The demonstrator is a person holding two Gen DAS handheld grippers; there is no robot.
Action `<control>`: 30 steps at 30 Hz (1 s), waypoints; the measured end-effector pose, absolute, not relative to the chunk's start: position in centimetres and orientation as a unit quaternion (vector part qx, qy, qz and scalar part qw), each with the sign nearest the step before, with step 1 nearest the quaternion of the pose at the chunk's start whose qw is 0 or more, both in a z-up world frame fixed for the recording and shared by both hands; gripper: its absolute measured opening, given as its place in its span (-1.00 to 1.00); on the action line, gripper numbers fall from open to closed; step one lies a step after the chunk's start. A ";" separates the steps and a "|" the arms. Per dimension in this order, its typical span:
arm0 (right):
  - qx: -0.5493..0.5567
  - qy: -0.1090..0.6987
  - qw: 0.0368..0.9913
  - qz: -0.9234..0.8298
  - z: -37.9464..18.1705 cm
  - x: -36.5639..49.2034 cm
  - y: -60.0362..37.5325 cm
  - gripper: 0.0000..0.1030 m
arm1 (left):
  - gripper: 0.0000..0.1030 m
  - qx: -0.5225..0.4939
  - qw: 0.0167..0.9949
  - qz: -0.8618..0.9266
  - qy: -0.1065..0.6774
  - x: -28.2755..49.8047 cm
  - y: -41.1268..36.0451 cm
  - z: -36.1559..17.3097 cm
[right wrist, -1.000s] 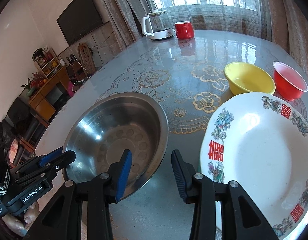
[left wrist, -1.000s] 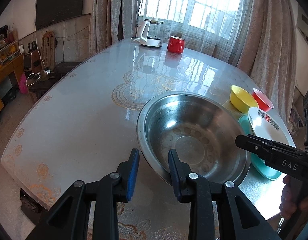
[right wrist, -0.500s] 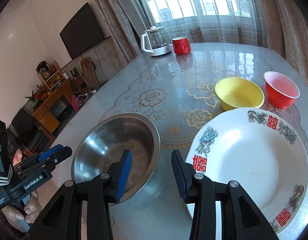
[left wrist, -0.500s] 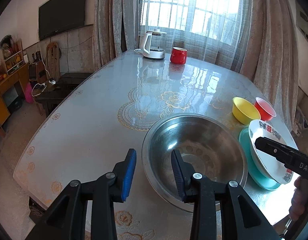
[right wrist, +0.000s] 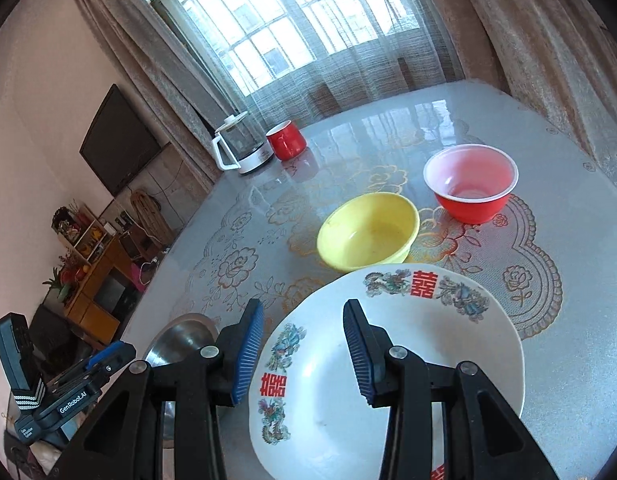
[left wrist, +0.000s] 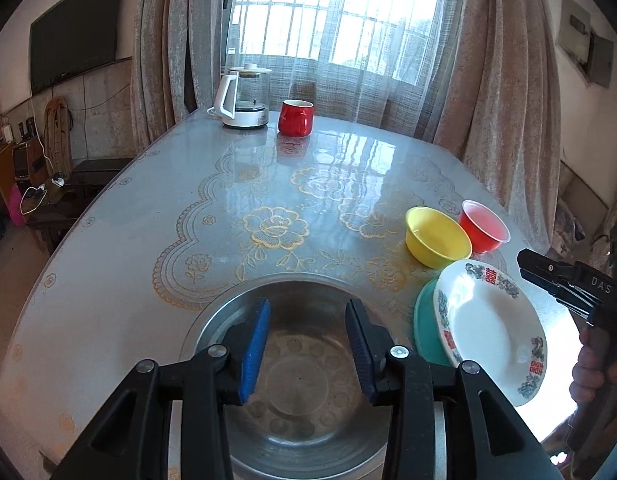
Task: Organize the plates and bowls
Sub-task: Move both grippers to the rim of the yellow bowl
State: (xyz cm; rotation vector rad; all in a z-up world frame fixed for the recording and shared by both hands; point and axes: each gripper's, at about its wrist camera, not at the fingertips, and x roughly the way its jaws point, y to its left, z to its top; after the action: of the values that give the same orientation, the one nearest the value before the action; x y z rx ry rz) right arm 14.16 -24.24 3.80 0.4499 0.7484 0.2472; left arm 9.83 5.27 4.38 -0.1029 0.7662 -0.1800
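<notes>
A large steel bowl (left wrist: 308, 392) sits at the table's near edge. My left gripper (left wrist: 306, 344) is open and empty above it. To its right a white patterned plate (left wrist: 492, 324) lies on a teal plate (left wrist: 424, 328). A yellow bowl (left wrist: 436, 236) and a red bowl (left wrist: 484, 230) stand behind them. My right gripper (right wrist: 304, 352) is open and empty above the white plate (right wrist: 408, 380), with the yellow bowl (right wrist: 368, 232), red bowl (right wrist: 470, 182) and the steel bowl's rim (right wrist: 176, 340) in its view.
A white kettle (left wrist: 244, 98) and a red mug (left wrist: 295, 117) stand at the far edge of the glossy flowered table (left wrist: 148, 240). Curtains and a window lie beyond. The right gripper body (left wrist: 568, 284) shows at the right, the left one (right wrist: 68, 392) at lower left.
Both grippers have drawn back and risen. The left view now looks over the steel bowl from behind it. The right view has swung from the steel bowl onto the white plate.
</notes>
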 end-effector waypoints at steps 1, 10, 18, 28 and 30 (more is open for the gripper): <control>0.225 0.362 0.898 0.111 3.8 14.6 -24.9 -0.19 | -0.23 -0.050 0.921 -0.093 0.375 10.4 4.7 4.5; 0.279 0.380 0.879 0.069 2.4 18.9 -28.5 -0.19 | -0.21 -0.054 0.898 -0.142 0.412 15.7 -0.3 4.6; 0.278 0.401 0.871 0.055 1.0 22.0 -29.4 -0.32 | -0.28 -0.057 0.878 -0.160 0.448 20.2 -4.0 3.5; 0.276 0.431 0.858 0.047 -0.9 24.5 -29.4 -0.44 | -0.34 -0.098 0.851 -0.162 0.490 25.2 -6.5 1.0; 0.278 0.437 0.854 0.047 -1.4 25.0 -29.4 -0.44 | -0.34 -0.098 0.848 -0.159 0.496 26.0 -6.9 0.6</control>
State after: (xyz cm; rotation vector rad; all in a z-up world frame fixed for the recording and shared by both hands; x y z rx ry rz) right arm 24.99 -29.38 -1.36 0.5851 0.9193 0.0997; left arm 26.01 -6.94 0.55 -0.2067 1.0456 -0.3349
